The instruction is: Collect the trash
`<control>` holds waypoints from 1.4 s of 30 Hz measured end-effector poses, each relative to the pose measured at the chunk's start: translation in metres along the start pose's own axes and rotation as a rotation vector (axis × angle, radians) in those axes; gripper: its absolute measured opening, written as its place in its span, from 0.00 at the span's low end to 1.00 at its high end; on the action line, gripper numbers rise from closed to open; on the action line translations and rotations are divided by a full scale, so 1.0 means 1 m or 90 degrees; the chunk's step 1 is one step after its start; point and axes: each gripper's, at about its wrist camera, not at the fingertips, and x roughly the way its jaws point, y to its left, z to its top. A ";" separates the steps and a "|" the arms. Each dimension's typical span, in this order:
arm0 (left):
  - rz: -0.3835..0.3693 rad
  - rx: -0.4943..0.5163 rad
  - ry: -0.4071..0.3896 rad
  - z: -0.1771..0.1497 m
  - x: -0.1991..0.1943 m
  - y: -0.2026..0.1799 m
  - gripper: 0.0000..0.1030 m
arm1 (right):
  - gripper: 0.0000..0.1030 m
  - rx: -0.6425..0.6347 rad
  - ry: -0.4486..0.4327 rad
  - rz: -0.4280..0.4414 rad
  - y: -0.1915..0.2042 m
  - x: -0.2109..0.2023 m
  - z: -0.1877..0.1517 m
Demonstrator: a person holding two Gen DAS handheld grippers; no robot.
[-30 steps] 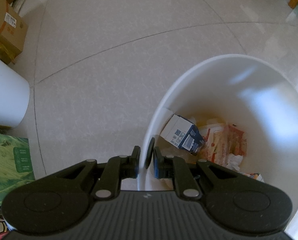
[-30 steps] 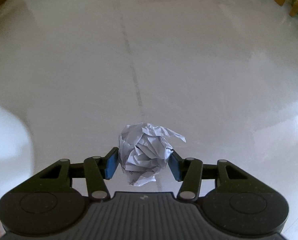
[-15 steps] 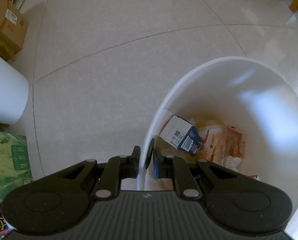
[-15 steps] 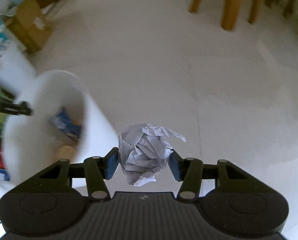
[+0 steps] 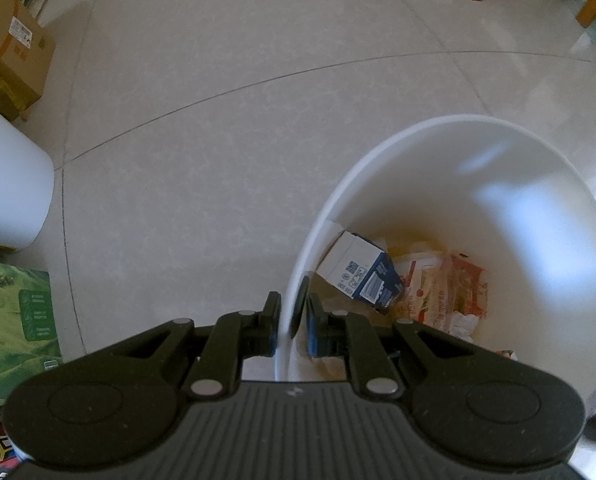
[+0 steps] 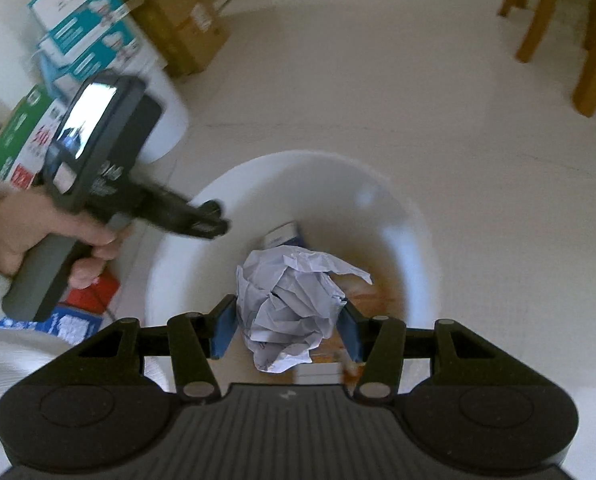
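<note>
Two grippers are working around the round white plastic bin [image 6: 398,216], which serves as the landmark. The right gripper [image 6: 285,330] is holding a crumpled ball of white paper [image 6: 289,308] directly above the bin's open mouth, its blue pads [image 6: 221,330] standing roughly half apart and pressing on the ball from both sides. To do the drop well, I judge that the ball should be sitting over the middle of the bin, clear of the rim, before the pads are spreading. The left gripper [image 5: 291,318] is pinching the bin's near rim [image 5: 298,280], fingers almost together with only the thin wall between them, steadying it. Inside the bin, a blue-and-white carton [image 5: 362,276] and orange wrappers [image 5: 450,292] are lying at the bottom.
</note>
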 end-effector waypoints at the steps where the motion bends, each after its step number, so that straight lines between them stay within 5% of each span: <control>1: -0.001 -0.001 0.000 0.000 0.000 0.000 0.11 | 0.56 -0.001 0.009 0.006 0.005 0.006 -0.001; 14: -0.007 -0.007 0.001 0.001 -0.002 0.002 0.11 | 0.60 -0.001 0.061 0.038 0.033 0.048 -0.014; 17: -0.009 -0.009 0.001 0.001 -0.002 0.003 0.11 | 0.94 0.017 0.063 0.056 0.036 0.059 -0.013; 18: -0.010 -0.010 0.001 0.001 -0.002 0.004 0.11 | 0.99 0.026 0.063 0.053 0.035 0.059 -0.013; 29: -0.012 -0.011 0.001 0.001 -0.001 0.006 0.11 | 0.99 0.056 0.056 0.024 0.020 0.049 -0.016; 42: -0.009 -0.006 0.011 -0.002 0.002 0.005 0.10 | 0.99 0.126 0.021 -0.113 0.013 0.030 -0.031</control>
